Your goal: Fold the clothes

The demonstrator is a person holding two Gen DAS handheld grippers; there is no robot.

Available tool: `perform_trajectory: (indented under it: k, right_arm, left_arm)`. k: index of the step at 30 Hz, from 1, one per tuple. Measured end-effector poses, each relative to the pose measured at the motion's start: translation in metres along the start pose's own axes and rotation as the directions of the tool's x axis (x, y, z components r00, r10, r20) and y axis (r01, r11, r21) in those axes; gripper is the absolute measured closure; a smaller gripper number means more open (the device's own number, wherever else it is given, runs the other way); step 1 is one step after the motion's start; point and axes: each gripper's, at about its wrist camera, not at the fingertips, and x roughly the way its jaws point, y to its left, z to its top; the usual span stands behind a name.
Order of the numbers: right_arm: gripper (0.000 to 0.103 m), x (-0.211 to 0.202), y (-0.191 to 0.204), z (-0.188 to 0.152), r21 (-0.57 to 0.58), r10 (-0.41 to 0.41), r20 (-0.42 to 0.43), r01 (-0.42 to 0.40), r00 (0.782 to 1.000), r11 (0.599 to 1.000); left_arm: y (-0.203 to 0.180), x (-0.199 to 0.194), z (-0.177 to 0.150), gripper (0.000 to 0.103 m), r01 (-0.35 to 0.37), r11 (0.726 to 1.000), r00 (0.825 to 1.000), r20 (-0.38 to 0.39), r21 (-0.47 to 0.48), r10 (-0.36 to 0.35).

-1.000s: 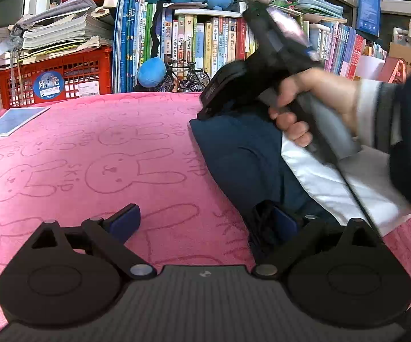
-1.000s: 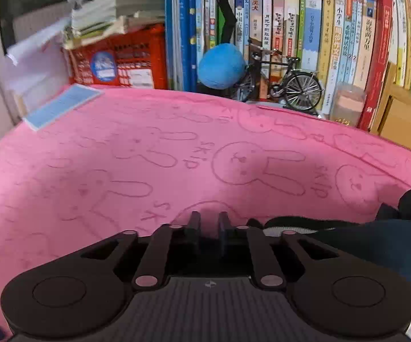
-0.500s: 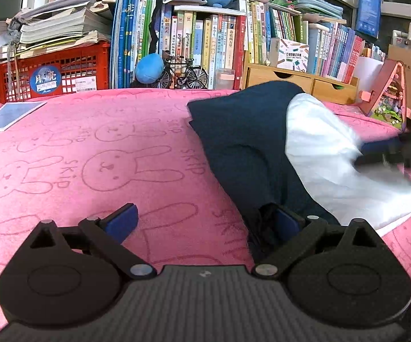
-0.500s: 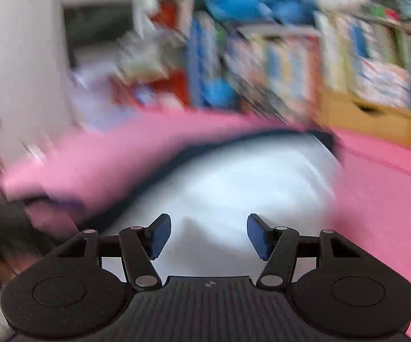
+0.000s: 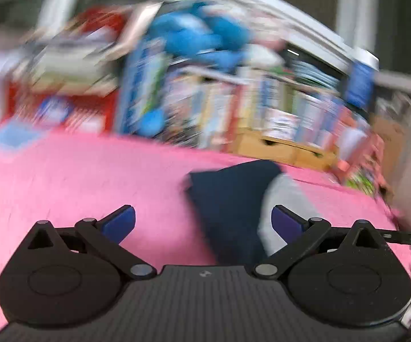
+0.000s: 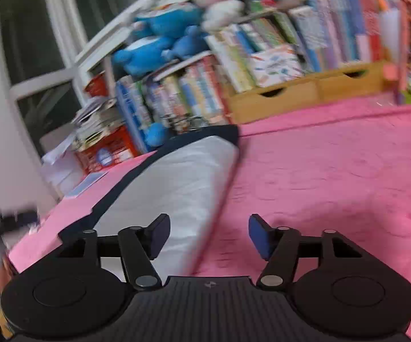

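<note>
Your left gripper stood wide, nothing between its pads. Your right gripper was opening – also empty. The folded garment, navy w/ a pale lining, lay flat on the pink blanket, near the bookshelf.
</note>
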Motion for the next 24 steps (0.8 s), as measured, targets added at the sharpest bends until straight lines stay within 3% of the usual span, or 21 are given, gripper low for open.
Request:
perform_trajectory:
  k: [2, 5, 6, 7, 9, 11, 13, 16, 19, 21, 24]
  right_arm:
    - [0.039, 0.009, 0.011, -0.006, -0.027, 0.005, -0.015, -0.006, 1.0, 1.0]
    - [0.04, 0.025, 0.022, -0.017, -0.047, 0.007, -0.036, -0.009, 0.999, 0.999]
    - [0.044, 0.03, 0.021, -0.021, -0.035, -0.006, -0.045, 0.004, 0.999, 0.999]
    - [0.053, 0.034, 0.02, -0.023, -0.02, -0.01, -0.05, 0.009, 0.999, 1.0]
    - [0.059, 0.04, 0.018, -0.025, 0.009, -0.018, -0.058, 0.018, 0.998, 1.0]
    - [0.06, 0.041, 0.016, -0.026, 0.023, -0.017, -0.057, 0.018, 0.998, 1.0]
    - [0.06, 0.041, 0.015, -0.026, 0.025, -0.016, -0.055, 0.018, 0.998, 1.0]
    - [0.061, 0.041, 0.014, -0.026, 0.012, -0.022, -0.05, 0.023, 0.999, 1.0]
    - [0.061, 0.04, 0.017, -0.03, -0.01, -0.032, -0.038, 0.031, 0.999, 0.999]
    - [0.061, 0.04, 0.02, -0.031, -0.029, -0.042, -0.033, 0.041, 0.999, 0.999]
    - [0.061, 0.04, 0.02, -0.032, -0.034, -0.04, -0.024, 0.039, 0.999, 0.999]
  left_arm:
    - [-0.033, 0.012, 0.014, 0.001, 0.095, 0.992, 0.995, -0.021, 0.084, -0.093]
    - [-0.086, 0.051, 0.023, 0.004, 0.244, 0.962, 0.964, -0.141, 0.121, -0.227]
    - [-0.104, 0.068, 0.02, 0.017, 0.269, 0.954, 0.952, -0.187, 0.13, -0.243]
    - [-0.124, 0.087, 0.016, 0.044, 0.281, 0.948, 0.942, -0.234, 0.151, -0.242]
    - [-0.156, 0.124, 0.007, 0.078, 0.26, 0.943, 0.928, -0.323, 0.209, -0.184]
    - [-0.171, 0.165, 0.003, 0.083, 0.241, 0.949, 0.9, -0.414, 0.203, -0.14]
    - [-0.177, 0.21, -0.006, 0.095, 0.204, 0.963, 0.855, -0.512, 0.177, -0.087]
    - [-0.17, 0.262, -0.002, 0.1, 0.13, 0.984, 0.836, -0.547, 0.123, -0.042]
    - [-0.151, 0.297, 0.014, 0.1, 0.064, 0.998, 0.817, -0.574, -0.002, -0.053]
    - [-0.145, 0.312, 0.022, 0.1, 0.043, 0.999, 0.809, -0.586, -0.027, -0.051]
    - [-0.141, 0.323, 0.033, 0.1, -0.006, 0.998, 0.845, -0.533, 0.06, 0.037]
